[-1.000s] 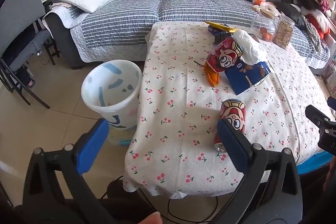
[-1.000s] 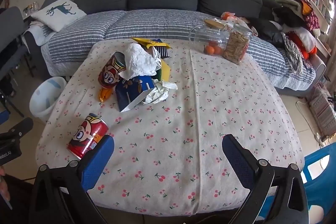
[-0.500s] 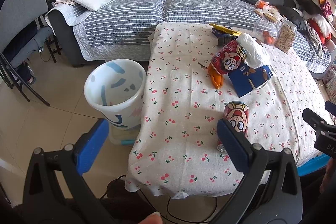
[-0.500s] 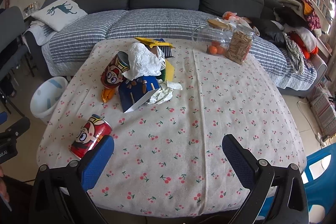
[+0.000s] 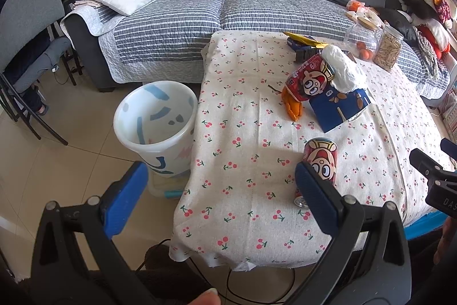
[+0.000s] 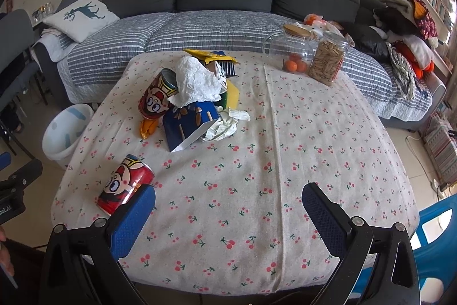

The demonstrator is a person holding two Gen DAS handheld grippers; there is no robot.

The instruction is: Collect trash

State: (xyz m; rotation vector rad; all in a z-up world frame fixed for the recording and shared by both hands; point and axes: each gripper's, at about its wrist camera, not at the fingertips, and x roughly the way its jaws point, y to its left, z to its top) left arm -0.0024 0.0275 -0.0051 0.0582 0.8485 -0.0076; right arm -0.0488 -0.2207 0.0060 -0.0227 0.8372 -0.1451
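Left wrist: "DAS" on right tongs (image 5: 441, 192) (spread, empty).

Cherry-print table (image 6: 285, 162): fallen red can (image 6: 125, 185) at eight o'clock; trash pile (image 6: 194, 102) at eleven; two jars (image 6: 311, 59) at one.

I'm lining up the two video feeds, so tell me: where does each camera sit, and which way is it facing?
Left wrist: on the left gripper, above the table's near left corner, facing the bin and sofa; its open fingers, a fingertip and part of the right gripper show.
Right wrist: on the right gripper, at the table's near edge, facing the trash pile and jars; its open fingers show.
Shared: the lying can, bin, pile, sofa.
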